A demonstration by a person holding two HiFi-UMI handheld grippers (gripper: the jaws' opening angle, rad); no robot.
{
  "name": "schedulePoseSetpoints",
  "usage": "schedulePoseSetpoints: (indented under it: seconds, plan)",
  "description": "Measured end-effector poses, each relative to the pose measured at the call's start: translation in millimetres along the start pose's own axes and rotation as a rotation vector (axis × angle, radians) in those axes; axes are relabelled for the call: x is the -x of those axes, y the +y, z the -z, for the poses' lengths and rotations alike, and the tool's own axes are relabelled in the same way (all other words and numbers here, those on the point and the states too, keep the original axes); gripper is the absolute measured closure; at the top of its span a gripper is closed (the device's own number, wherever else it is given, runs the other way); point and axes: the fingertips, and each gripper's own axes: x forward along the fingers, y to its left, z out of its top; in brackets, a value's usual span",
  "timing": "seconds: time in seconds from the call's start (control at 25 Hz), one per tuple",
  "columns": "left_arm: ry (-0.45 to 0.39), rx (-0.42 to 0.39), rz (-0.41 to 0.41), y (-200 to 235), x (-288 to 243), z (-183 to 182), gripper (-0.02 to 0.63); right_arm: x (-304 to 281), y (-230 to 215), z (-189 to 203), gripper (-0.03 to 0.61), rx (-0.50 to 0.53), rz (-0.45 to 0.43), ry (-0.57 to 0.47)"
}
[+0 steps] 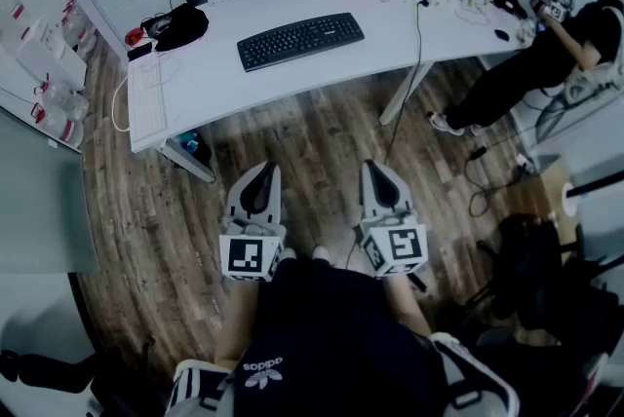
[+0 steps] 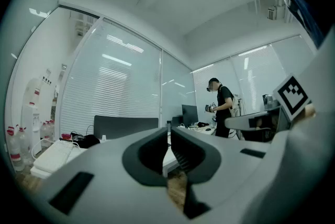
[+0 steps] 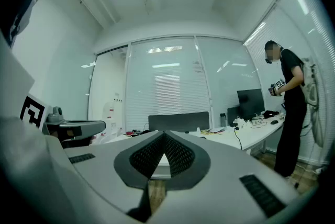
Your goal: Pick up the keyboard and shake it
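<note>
**Head view.**
- Black keyboard (image 1: 300, 40): lies flat on the white desk (image 1: 214, 79), near the middle, well apart from both grippers.
- White keyboard (image 1: 146, 98): at the desk's left end.
- Black bag (image 1: 180, 23): near the desk's back left corner.
- Left gripper (image 1: 261, 169) and right gripper (image 1: 376, 168): side by side over the wooden floor (image 1: 312, 128), short of the desk. Both tips point toward the desk, and each gripper carries a marker cube at its rear.
- Second person (image 1: 561, 40): at the desk's right end, holding a device.

**Left gripper view.**
- Jaws nearly together, with only a thin slit between the pads and nothing in it.
- The desk edge and floor show beyond.
- Monitor (image 2: 189, 114): on the far desk, with the standing person beside it.

**Right gripper view.**
- Jaws pressed fully together and empty.
- The ribbed pads meet at the tip.
- The desk, a dark chair back (image 3: 178, 121) and the person at right lie beyond.
</note>
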Motion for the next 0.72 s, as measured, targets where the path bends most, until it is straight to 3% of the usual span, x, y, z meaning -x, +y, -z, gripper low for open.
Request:
schedulePoseSetpoints:
  seconds: [0.72]
  plan:
    - [-0.032, -0.011, -0.018, -32.3, 0.7, -2.7, 0.594, 19.2, -23.8, -13.0, 0.572, 0.023, -0.043, -0.064]
